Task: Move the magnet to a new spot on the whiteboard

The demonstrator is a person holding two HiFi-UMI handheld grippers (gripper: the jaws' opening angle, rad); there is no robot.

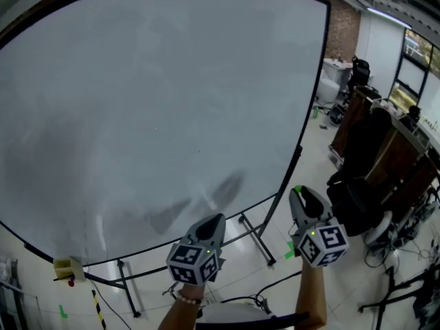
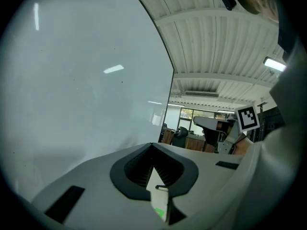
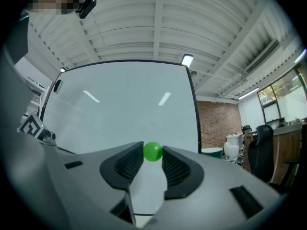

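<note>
Magnet (image 3: 153, 151) sits pinched between the fingers of the right gripper (image 3: 153, 153) (left gripper (image 2: 152, 146) fingers closed, empty).

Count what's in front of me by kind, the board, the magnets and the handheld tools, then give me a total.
whiteboard: 1
green magnet: 1
tools: 2, the left tool and the right tool
Total: 4

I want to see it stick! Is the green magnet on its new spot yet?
Not yet. Done: the green magnet is off the whiteboard. In hand: the right claw pinches it. Still to do: press it onto a new spot and let go.
</note>
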